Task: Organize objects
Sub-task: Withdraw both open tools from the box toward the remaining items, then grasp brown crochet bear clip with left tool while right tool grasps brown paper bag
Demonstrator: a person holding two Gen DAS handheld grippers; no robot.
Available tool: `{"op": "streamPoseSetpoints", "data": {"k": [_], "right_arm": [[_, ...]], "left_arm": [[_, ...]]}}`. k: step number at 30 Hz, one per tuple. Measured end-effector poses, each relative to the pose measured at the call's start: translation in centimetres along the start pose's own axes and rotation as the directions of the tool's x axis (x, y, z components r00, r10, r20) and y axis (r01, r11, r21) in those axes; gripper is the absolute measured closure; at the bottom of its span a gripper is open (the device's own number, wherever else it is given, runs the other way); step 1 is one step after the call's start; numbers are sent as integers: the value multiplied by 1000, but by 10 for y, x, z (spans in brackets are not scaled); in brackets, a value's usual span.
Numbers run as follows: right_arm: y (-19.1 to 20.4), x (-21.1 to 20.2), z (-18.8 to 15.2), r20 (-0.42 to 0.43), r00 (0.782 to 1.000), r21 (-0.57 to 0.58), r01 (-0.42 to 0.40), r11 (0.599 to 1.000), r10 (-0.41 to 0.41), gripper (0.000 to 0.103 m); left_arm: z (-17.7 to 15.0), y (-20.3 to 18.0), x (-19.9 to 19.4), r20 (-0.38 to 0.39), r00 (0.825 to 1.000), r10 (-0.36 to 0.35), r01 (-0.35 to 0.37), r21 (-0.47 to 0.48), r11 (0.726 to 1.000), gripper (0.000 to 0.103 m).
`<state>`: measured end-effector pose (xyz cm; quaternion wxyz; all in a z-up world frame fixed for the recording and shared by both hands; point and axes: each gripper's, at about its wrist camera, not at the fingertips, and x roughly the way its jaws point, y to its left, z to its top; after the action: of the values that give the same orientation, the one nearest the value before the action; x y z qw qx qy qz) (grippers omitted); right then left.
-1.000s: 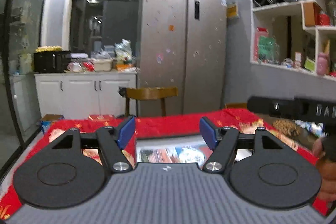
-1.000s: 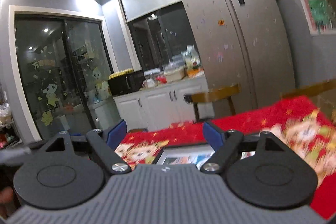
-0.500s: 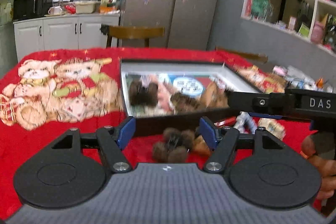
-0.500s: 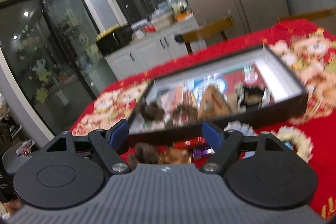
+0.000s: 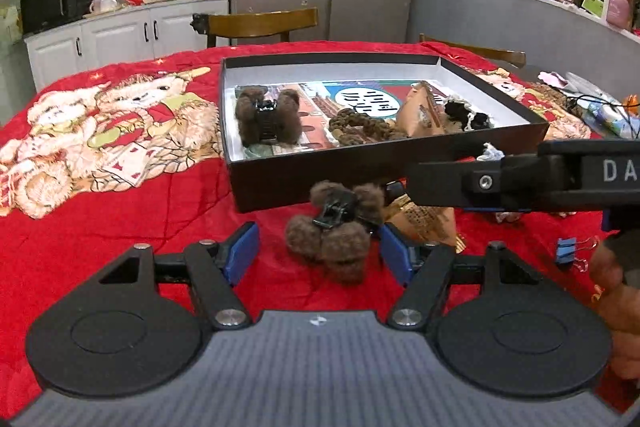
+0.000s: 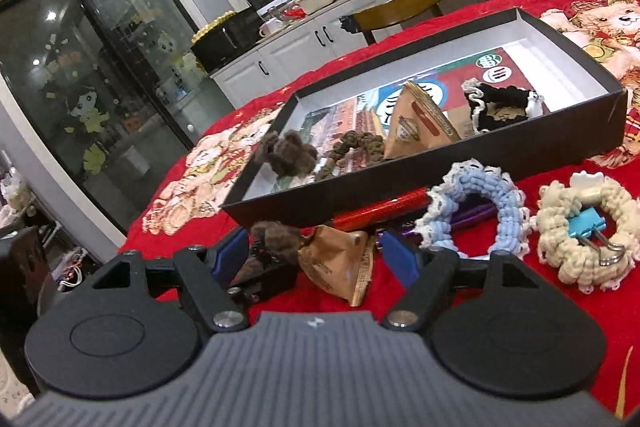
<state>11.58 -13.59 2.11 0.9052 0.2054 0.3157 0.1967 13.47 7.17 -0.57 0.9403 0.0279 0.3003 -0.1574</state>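
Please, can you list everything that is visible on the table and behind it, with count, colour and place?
Box: one, black with white inside, middle of table.
Furry hair clip: two, brown; one in the box at left, the other on the cloth before the box.
Braided scrunchie: one, brown, in box.
Triangular packet: two, tan; one in box, the other before it.
Frilled scrunchie: one, black and white, in box.
Knitted scrunchie: one, light blue, right of front packet.
Cream scrunchie: one, with a blue binder clip on it.
Tablecloth: one, red with bears.
Chair: one, wooden, behind table.
Left gripper: jaws open, around the front clip.
Right gripper: jaws open.
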Motion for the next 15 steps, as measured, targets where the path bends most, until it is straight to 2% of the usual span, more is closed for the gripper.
{"op": "streamPoseSetpoints", "data": {"k": [4,6,10,15], "right_arm": [[-5,8,-2,-35,999,22,-17,1000,18,27],[-8,11,-5,-43,999,30,-14,999,15,29],[-8,10,-6,-30,999,35,-15,999,16,30],[-3,12,-11,-7,1000,2,14,1000,-14,37]], "left_arm": [[-2,-5,4,-15,1000,-5,6,31,999,39],[-1,-3,3,-19,1000,-14,15,17,1000,43],[-1,6,4,-11,999,-32,31,-46,998,52],[-1,3,3,-7,1000,-6,5,-41,999,55]]}}
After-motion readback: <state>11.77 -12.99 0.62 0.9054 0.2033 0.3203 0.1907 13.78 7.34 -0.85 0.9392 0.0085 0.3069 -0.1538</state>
